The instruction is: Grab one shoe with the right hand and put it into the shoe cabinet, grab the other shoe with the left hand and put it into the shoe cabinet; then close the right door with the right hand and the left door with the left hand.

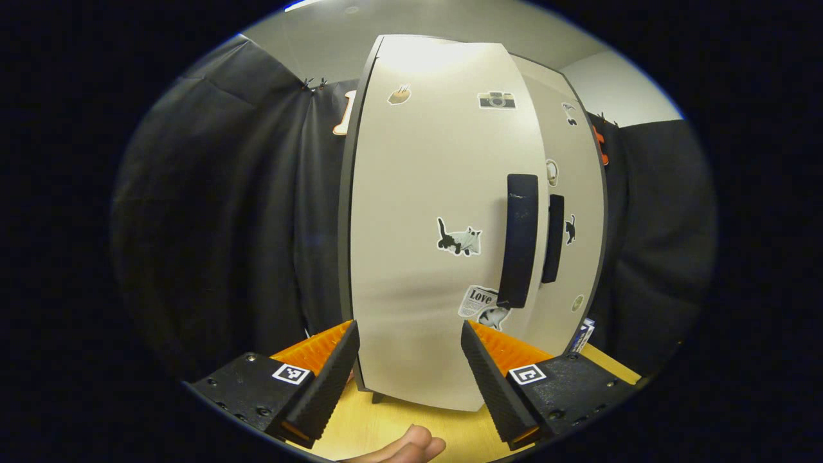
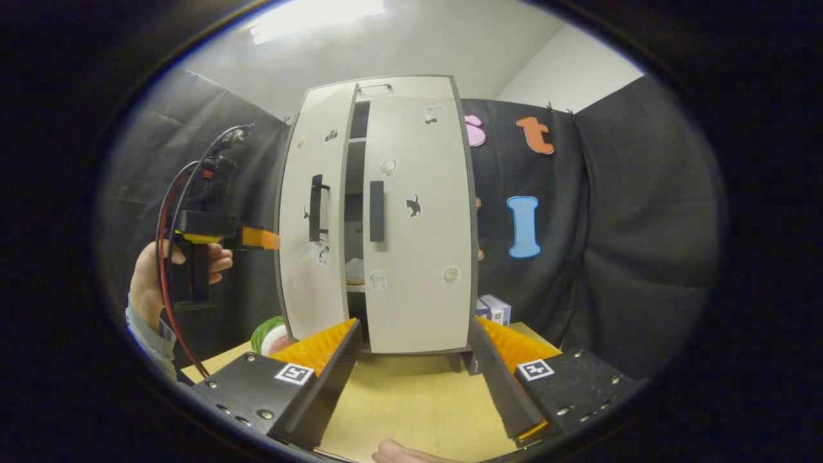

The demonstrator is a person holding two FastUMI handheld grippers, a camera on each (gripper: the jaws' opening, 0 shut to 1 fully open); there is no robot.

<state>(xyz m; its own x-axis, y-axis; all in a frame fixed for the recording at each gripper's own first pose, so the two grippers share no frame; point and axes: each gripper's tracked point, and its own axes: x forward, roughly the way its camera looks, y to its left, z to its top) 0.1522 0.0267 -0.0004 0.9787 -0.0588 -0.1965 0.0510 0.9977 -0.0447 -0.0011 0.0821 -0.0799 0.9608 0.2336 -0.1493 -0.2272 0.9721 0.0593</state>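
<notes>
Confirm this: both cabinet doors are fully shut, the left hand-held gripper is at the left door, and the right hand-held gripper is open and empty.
Not quite: only the right door is shut. The left door stands ajar, with a dark gap between the doors in the right gripper view. The rest holds: the left hand-held gripper is at the left door, and the right hand-held gripper is open and empty.

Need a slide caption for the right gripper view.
Left gripper meets the ajar left door of the shoe cabinet; right door is nearly shut.
</notes>
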